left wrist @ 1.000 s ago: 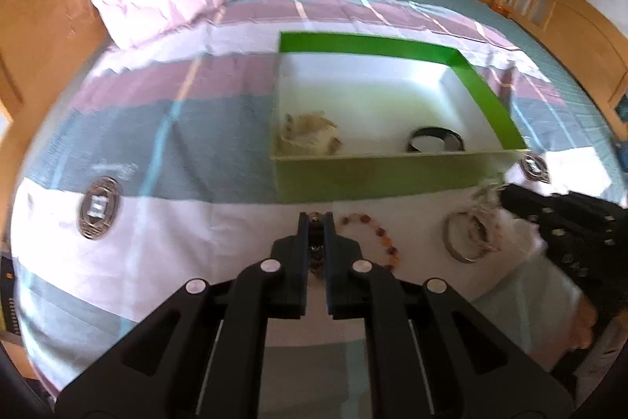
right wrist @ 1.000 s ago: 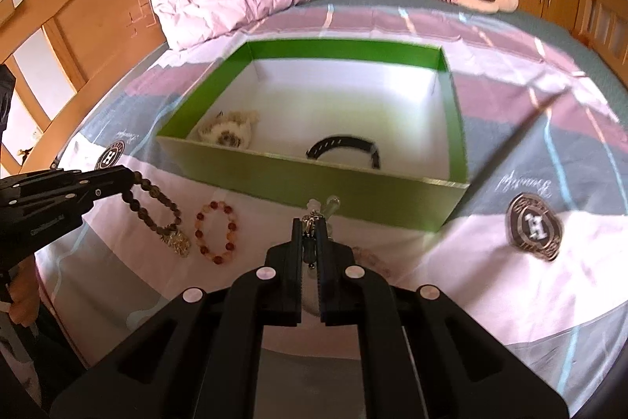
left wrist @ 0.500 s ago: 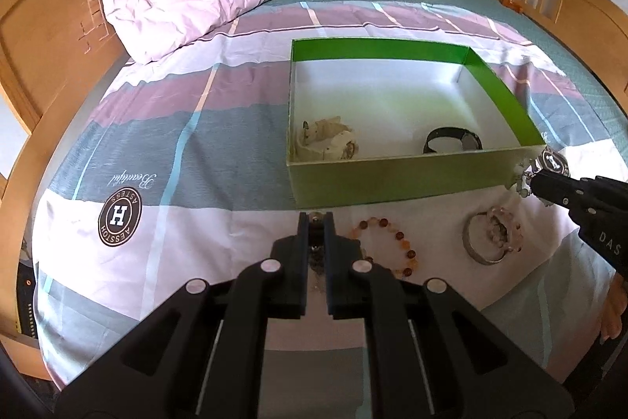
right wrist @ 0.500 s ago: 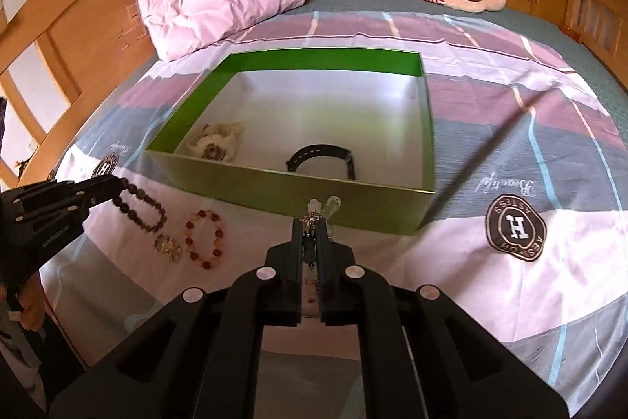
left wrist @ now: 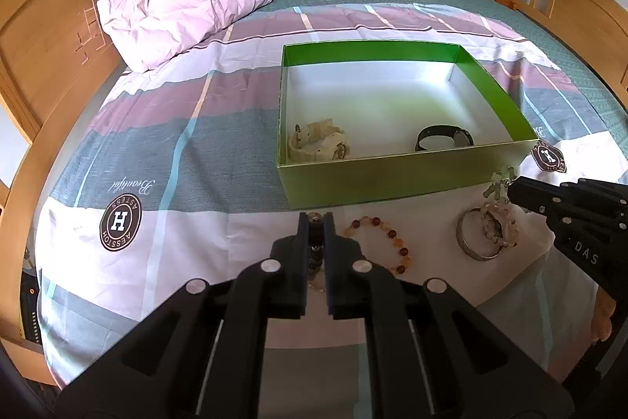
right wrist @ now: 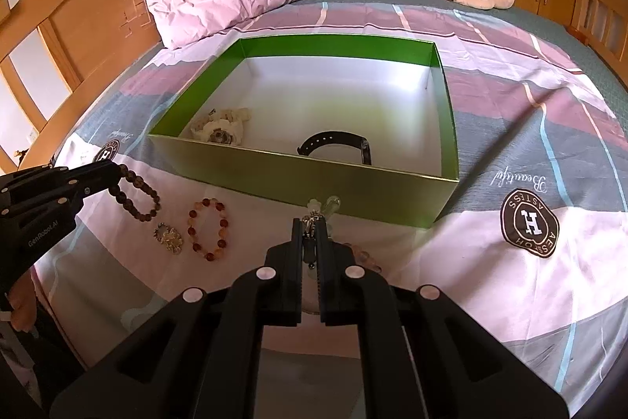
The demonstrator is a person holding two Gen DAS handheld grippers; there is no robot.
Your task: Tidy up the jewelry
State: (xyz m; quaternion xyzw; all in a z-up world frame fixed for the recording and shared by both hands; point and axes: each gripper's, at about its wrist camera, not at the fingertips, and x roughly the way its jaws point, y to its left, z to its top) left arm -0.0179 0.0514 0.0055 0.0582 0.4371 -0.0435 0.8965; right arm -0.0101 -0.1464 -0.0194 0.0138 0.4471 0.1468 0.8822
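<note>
Both pairs of tongs are rising higher off the bed than a second ago, each carrying its catch. The left tongs [left wrist: 316,222] are clenching a dark bead bracelet [right wrist: 137,195], dangling near the amber bead bracelet [right wrist: 208,228] on the bedspread [right wrist: 490,285]. The right tongs [right wrist: 310,226] are gripping a pale green charm piece [right wrist: 324,207] just before the green box [right wrist: 306,179], which is holding a cream watch [right wrist: 219,128] and a black watch [right wrist: 337,144].
</note>
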